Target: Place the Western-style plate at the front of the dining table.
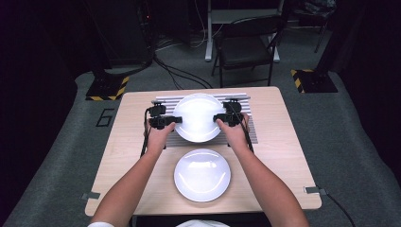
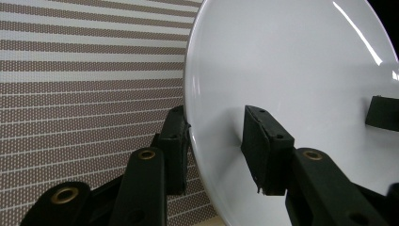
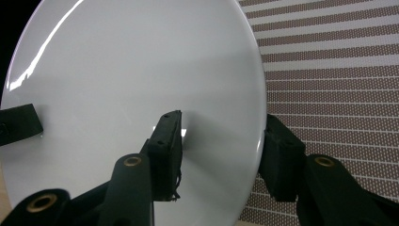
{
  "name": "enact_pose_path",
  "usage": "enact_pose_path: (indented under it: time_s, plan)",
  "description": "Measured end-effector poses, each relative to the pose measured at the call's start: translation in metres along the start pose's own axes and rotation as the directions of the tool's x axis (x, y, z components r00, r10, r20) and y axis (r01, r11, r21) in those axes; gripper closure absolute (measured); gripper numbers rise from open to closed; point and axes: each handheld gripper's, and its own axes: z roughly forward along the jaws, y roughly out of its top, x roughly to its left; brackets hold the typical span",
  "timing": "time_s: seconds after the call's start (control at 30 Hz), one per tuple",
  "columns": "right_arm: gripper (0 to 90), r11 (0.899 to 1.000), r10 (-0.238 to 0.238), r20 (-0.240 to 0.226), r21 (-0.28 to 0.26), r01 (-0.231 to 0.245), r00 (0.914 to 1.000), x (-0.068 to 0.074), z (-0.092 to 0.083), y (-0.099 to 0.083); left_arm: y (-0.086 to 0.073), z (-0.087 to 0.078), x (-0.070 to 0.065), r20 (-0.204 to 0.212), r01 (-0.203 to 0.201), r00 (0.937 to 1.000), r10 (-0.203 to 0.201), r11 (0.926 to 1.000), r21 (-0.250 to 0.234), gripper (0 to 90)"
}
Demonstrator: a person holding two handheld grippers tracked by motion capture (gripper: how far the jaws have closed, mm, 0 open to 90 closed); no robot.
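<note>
A white plate (image 1: 197, 117) is held over a striped mat (image 1: 251, 131) at the back of the table. My left gripper (image 1: 171, 120) is shut on its left rim and my right gripper (image 1: 218, 118) on its right rim. In the left gripper view the plate (image 2: 291, 70) sits with its rim between the jaws of the left gripper (image 2: 214, 117), one pad on its face and one behind it. The right gripper view shows the right gripper (image 3: 223, 120) clamping the plate (image 3: 131, 70) the same way. I cannot tell whether the plate touches the mat.
A second white plate (image 1: 202, 175) lies on the wooden table (image 1: 283, 156) near the front edge, between the person's forearms. The striped mat (image 2: 84, 70) (image 3: 339, 70) shows behind the held plate. A dark chair (image 1: 246, 45) stands on the floor beyond the table.
</note>
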Motion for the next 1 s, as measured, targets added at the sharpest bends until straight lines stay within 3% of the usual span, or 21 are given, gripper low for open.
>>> enact_pose_path:
  time_s: [0.37, 1.0]
  plan:
    - [54.1, 1.0, 0.017, -0.009, 0.005, -0.017, 0.9998, -0.003, 0.014, 0.006, 0.007, 0.01, 0.009, -0.009, -0.012, 0.9999, 0.012, 0.9999, -0.003, 61.8]
    - [55.1, 1.0, 0.008, 0.0, 0.008, -0.008, 1.0, -0.003, 0.037, 0.005, 0.008, 0.028, 0.025, -0.017, 0.027, 0.9995, -0.027, 0.9996, -0.012, 63.2]
